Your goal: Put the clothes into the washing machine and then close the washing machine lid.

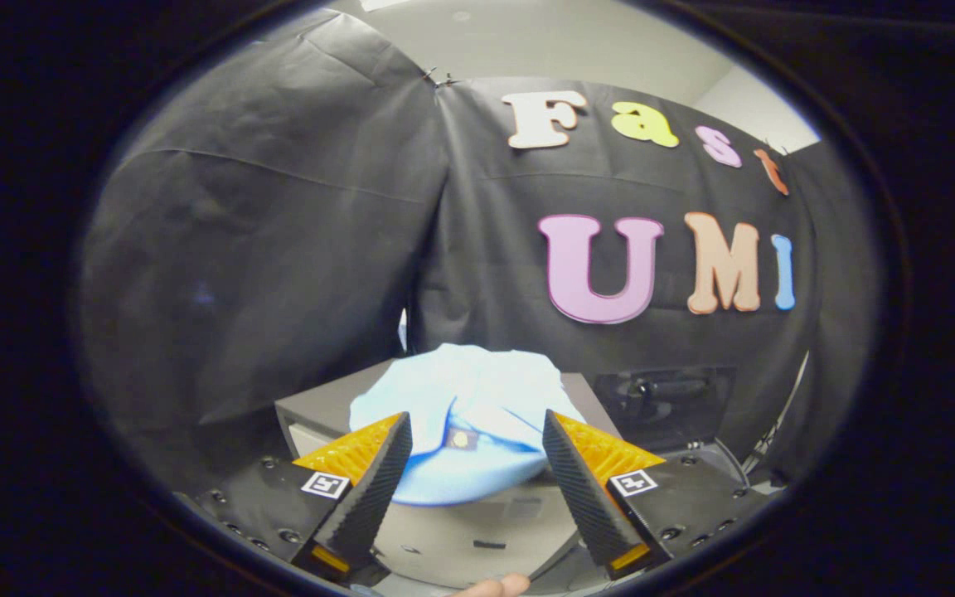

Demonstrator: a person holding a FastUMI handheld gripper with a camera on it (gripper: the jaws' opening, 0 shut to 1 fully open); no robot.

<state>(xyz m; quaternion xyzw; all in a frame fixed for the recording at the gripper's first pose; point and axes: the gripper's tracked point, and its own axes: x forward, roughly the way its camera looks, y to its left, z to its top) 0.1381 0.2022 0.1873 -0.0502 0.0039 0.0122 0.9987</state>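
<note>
Clothes (465, 414), a soft light-blue bundle with a small round button or badge near its front edge, lie heaped on a grey box-shaped worktop (320, 406) that is likely the top of the washing machine or a stand next to it; which of the two cannot be told from this angle. The bundle sits bunched rather than spread flat, which gives the fingers a raised fold to close on. The gripper (477, 452) hangs with its fingers spread wide, one to each side of the near edge of the cloth, and neither finger touches it: the gap between them frames the middle of the heap, a sensible line-up for a grasp that takes a thick pinch of fabric instead of a thin corner. A person's fingertip (494, 587) peeks in below the fingers, where the hand carries the tool. Beyond the worktop and to the right, a dark recess with a bar-like handle (664, 390) shows against the booth's black cloth; it may belong to the washing machine, though its lid or opening cannot be made out clearly. Judging by this layout, the task is at its start: the clothes are not yet picked up, and the next move calls for the fingers to advance over the heap and close low enough to gather several layers, since loose fabric could slip or trail.
</note>
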